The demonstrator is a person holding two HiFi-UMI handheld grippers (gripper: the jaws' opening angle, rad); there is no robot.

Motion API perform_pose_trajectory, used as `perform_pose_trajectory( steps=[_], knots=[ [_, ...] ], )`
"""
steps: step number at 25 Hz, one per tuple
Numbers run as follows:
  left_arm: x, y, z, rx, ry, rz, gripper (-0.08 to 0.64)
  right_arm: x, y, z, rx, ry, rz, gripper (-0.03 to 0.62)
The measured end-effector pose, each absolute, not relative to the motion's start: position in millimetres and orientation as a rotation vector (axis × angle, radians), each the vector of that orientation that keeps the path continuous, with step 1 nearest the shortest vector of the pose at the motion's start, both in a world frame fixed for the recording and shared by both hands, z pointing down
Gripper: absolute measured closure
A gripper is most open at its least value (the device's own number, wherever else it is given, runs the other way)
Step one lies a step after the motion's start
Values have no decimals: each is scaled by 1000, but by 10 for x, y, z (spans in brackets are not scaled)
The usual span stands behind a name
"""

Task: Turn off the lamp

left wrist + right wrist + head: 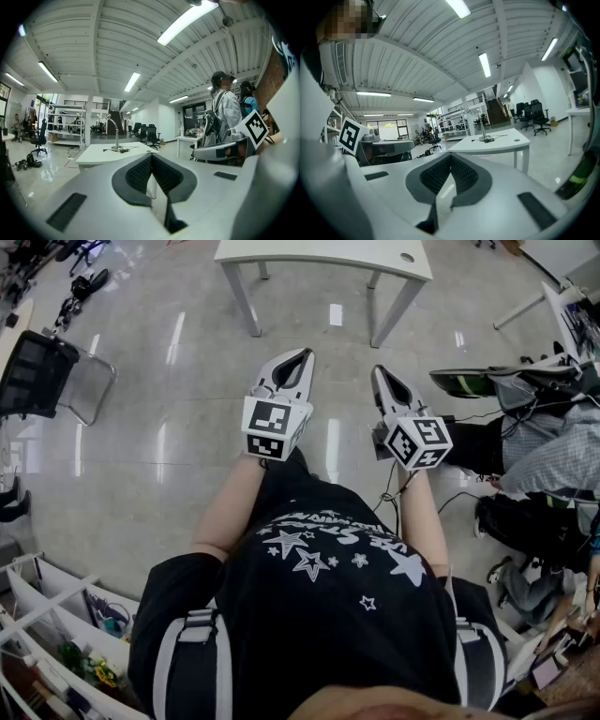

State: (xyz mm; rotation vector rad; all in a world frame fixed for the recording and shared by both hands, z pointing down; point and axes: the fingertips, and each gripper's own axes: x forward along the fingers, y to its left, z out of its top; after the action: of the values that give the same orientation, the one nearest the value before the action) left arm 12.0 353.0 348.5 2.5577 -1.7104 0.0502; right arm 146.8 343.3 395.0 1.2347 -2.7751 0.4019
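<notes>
A thin gooseneck lamp stands on a white table some way ahead across the floor; in the right gripper view the same lamp rises from the table. Whether it is lit I cannot tell. In the head view only the table's near edge shows, without the lamp. My left gripper and right gripper are held side by side in front of the person's body, pointing at the table. The left gripper and the right gripper are both shut, with nothing between the pads.
A black office chair stands at the left. A seated person with gear and floor cables is close on the right. White shelving sits at lower left. Two people stand right of the table, beside another desk.
</notes>
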Motion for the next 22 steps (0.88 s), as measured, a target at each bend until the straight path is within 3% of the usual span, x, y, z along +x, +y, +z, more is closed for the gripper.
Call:
perform_pose_trajectory(
  steps=[7, 22],
  knots=[
    [-165, 3295, 3619, 2526, -1687, 54, 551, 1105, 3215, 3990, 1211, -2768, 416, 586],
    [-277, 1966, 3575, 2568, -1582, 35, 551, 1072, 1933, 4039, 1318, -2695, 485, 586]
  ],
)
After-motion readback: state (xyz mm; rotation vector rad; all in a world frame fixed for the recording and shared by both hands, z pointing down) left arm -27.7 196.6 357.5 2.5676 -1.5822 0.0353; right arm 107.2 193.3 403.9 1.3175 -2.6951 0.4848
